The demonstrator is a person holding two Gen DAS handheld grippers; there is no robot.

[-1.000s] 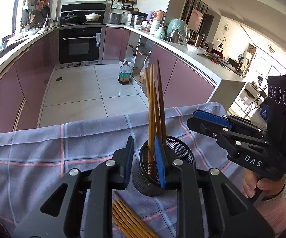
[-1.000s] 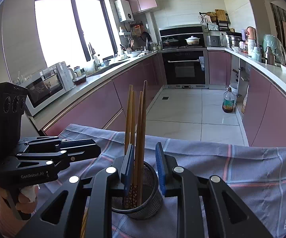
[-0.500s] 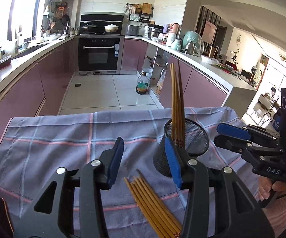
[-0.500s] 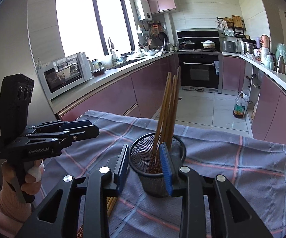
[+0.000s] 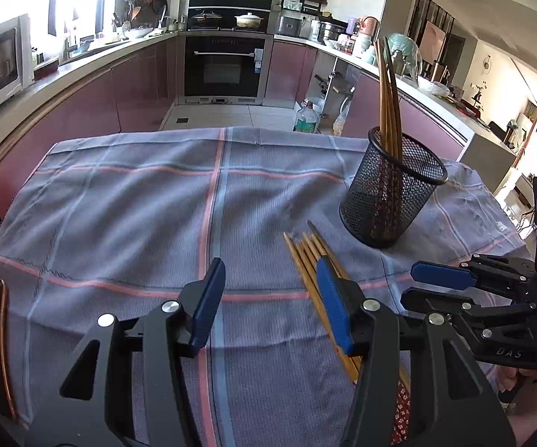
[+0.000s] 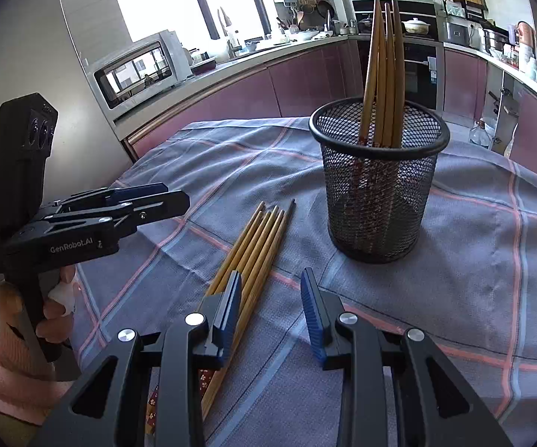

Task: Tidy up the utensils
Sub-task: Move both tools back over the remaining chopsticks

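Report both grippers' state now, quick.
Left gripper: jaws opening, nothing between them; the loose chopsticks lie under its right finger.
Right gripper: open, holding nothing, poised above the same chopsticks.

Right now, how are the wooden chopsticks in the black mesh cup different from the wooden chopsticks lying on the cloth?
The chopsticks in the black mesh cup stand upright, leaning on its rim; the chopsticks on the checked cloth lie flat. The cup's are held inside; the cloth's are loose, side by side. Both bunches are slim, tan wood with patterned ends.
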